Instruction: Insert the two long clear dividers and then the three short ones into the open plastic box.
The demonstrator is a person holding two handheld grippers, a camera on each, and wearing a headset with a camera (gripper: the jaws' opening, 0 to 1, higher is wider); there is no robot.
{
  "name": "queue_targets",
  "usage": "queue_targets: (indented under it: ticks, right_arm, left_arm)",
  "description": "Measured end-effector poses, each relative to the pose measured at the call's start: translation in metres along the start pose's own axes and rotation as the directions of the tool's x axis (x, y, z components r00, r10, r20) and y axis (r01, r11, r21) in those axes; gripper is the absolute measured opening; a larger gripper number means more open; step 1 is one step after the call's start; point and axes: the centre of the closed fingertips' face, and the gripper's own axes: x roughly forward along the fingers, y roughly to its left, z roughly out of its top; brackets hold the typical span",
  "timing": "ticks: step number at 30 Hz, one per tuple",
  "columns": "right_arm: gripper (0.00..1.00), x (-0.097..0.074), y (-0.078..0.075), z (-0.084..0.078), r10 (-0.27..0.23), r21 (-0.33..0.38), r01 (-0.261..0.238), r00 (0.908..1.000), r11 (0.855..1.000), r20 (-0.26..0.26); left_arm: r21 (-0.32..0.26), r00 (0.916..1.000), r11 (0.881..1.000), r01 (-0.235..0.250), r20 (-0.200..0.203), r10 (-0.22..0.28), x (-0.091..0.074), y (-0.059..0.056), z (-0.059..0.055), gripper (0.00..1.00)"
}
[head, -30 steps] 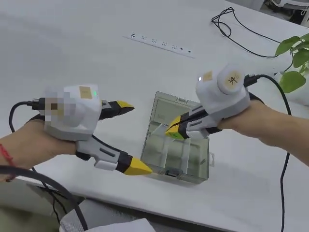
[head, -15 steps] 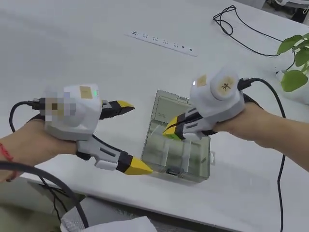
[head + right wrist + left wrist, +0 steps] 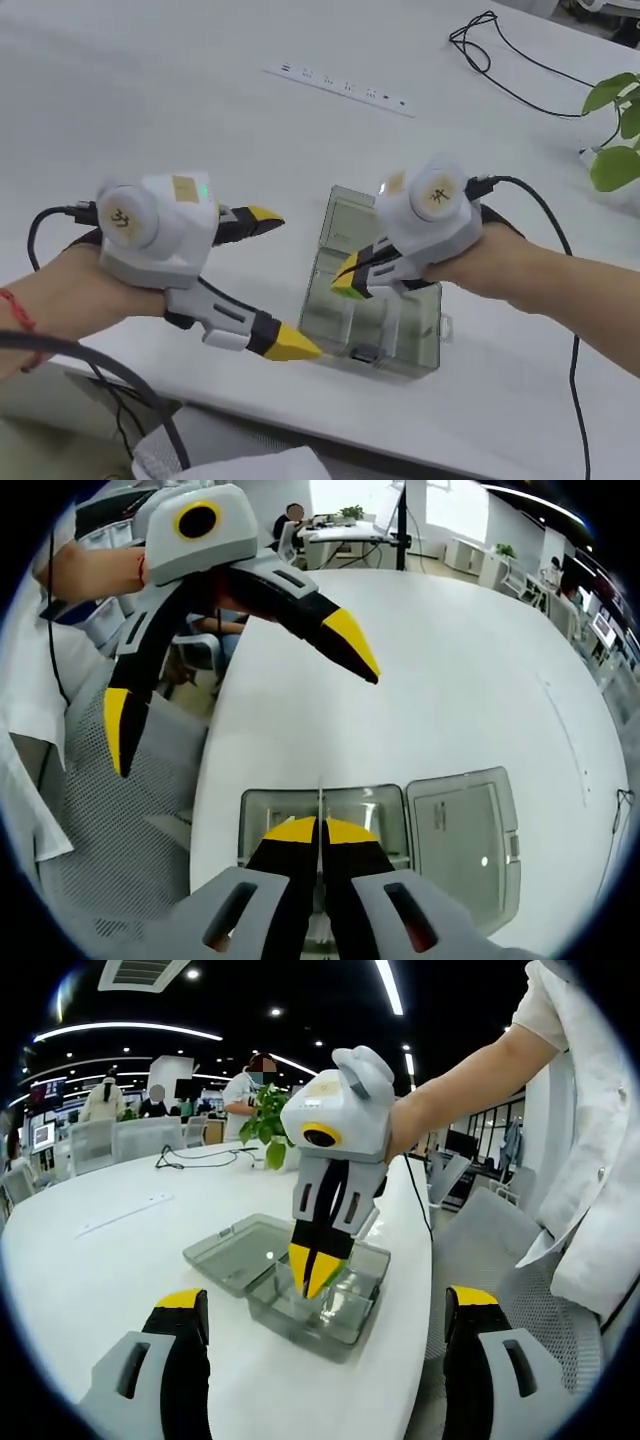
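Right gripper view — pinched edge-on in the right gripper (image 3: 320,830), a clear divider (image 3: 320,800) pointing up-frame over the box (image 3: 272,818) at lower centre; left gripper (image 3: 240,708) spread wide, upper left.

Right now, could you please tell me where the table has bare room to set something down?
Wide bare table lies between the power strip and the left gripper; more lies beyond the box, toward the cable. It is crowded at the box, where the right gripper holds a divider.
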Motion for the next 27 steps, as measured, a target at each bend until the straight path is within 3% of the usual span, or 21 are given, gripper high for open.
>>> queue_targets:
  ticks: [27]
  right_arm:
    - [0.02, 0.017, 0.001, -0.012, -0.001, -0.037, -0.002, 0.9952, 0.999, -0.098]
  left_arm:
    - [0.003, 0.9999, 1.000, 0.004, -0.015, -0.004, 0.000, 0.001, -0.005, 1.00]
